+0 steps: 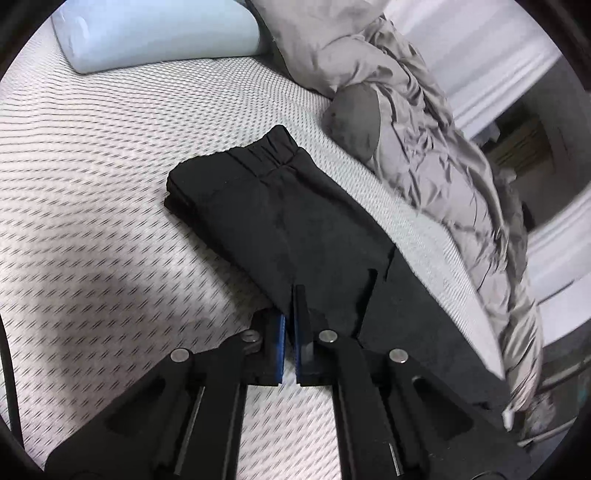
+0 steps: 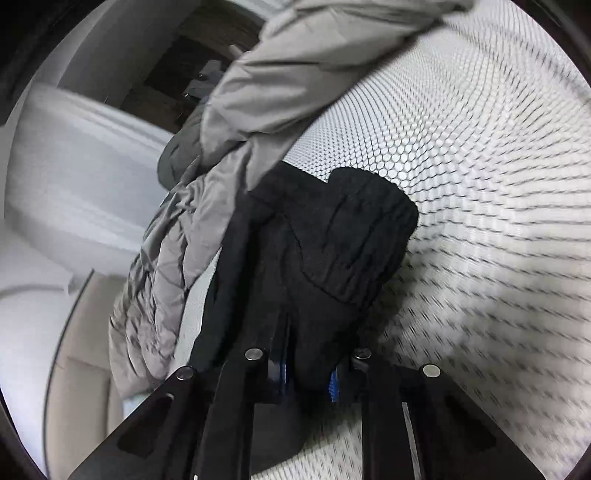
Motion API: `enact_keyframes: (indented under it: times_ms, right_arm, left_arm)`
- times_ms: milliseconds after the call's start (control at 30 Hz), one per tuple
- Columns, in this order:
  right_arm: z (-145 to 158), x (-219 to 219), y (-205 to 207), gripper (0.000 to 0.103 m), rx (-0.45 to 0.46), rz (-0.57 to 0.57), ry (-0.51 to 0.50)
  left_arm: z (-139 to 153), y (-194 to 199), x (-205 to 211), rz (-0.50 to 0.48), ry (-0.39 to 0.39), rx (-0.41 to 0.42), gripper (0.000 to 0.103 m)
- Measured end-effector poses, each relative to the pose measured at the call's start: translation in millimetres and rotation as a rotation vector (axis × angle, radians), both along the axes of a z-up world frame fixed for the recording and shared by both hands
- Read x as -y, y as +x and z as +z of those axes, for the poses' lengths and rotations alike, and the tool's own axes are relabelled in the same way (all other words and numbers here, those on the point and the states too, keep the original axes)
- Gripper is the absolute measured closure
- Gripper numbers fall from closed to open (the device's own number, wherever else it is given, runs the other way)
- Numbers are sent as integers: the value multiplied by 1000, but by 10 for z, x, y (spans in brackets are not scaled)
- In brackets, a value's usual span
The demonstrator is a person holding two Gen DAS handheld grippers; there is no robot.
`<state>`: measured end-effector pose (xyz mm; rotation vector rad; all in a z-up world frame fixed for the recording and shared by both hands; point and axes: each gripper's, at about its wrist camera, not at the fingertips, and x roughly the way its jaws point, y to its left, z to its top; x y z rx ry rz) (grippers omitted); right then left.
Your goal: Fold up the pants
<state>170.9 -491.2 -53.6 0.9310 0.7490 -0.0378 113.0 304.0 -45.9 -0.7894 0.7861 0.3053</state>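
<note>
Black pants (image 1: 277,214) lie folded into a narrow strip on the white mesh mattress (image 1: 110,184), their elastic waistband (image 1: 269,151) at the far end. My left gripper (image 1: 293,295) sits at the strip's near edge. Its jaws stand almost together, with the tips pinched into the black cloth, which creases just to their right. In the right wrist view the pants (image 2: 351,229) bunch up thickly, and my right gripper (image 2: 317,332) is shut on that bunch. Cloth fills the gap between its blue pads (image 2: 334,384) and hides the fingertips.
A crumpled grey quilt (image 1: 424,147) runs along the bed's side next to the pants and also shows as the quilt (image 2: 240,92) in the right wrist view. A pale blue pillow (image 1: 159,33) lies at the head. Beyond the quilt are white furniture (image 2: 74,184) and floor (image 2: 85,387).
</note>
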Motion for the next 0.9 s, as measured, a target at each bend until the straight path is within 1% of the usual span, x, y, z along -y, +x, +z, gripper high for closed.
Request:
enact_keyframes:
  times_ms: [67,100,133,167,200,233,267,300,333,367,400,433,467,500,533,567,600,633,667,700,733,767,867,900]
  right_arm:
    - [58,41,-237,89,-8,9,-18]
    - [72,50,-320,89,-22,8,-32]
    - [71,55,-392,89,-33,2,-42]
    - [54,90,-496,88,-51,9,-57]
    - [23,84,-527,85,-90,33,-89]
    - [8,98,-559,81,-118,48,-118]
    - [15,94,-564,71,-142,55,-154]
    - [74,117,-586,63,-136,47,-180]
    - [150,158,-640,59,-120,17,-205]
    - [225,193,-688,52,-107,-25,-235]
    - [362,257,-775,45,-77,-100,-285]
    - [445,289,-808,42,-57,-136,-313]
    - [552,322,-827,38,-26,-158,-345]
    - [637,332,-802,37,0,-154,-373]
    - [703,321,-740,35,12,-139,-401]
    - [758,273,-602,28,20,-91,-439]
    - [771,223,-479,23,31,-43,-456]
    - [769,168,-333,22,38,10,-471]
    - [747,113,-175,18,26,65,-485]
    - [726,64,-12,18,6,108,-497]
    - [676,16,189,18,-26,170,-517]
    - [647,-11,325,18,-47,199,-541]
    - [568,-69,722,18,-89,226,-613]
    - [526,-65,831,15,-106,238,-619]
  left_arm:
    - [-10,-125,50,-21,-6,-18,102]
    - [-17,-169,93,-38,5,-34,102]
    - [-29,-209,115,-47,18,-47,100]
    - [-49,-236,131,-49,34,-68,97]
    - [-60,-246,129,-42,40,-88,94]
    - [-58,-255,102,-27,32,-105,87]
    - [-51,-276,78,-10,31,-117,80]
    - [1,-312,51,27,40,-121,76]
    - [55,-363,33,58,55,-111,71]
    - [106,-393,17,74,67,-100,67]
    - [181,-415,29,79,87,-83,61]
    - [251,-430,52,78,107,-68,47]
    - [300,-433,64,78,118,-56,37]
    - [359,-442,107,75,134,-41,33]
    - [395,-435,120,69,141,-34,26]
    - [431,-424,159,54,144,-25,19]
    - [460,-390,199,40,146,-19,18]
    - [485,-357,249,27,148,-11,18]
    - [506,-317,296,11,150,-8,17]
    - [515,-292,340,-5,150,-10,15]
    - [536,-258,384,-18,150,-12,11]
    - [544,-228,423,-33,150,-14,7]
    - [516,-167,538,-60,157,-16,5]
    - [508,-146,568,-72,159,-22,5]
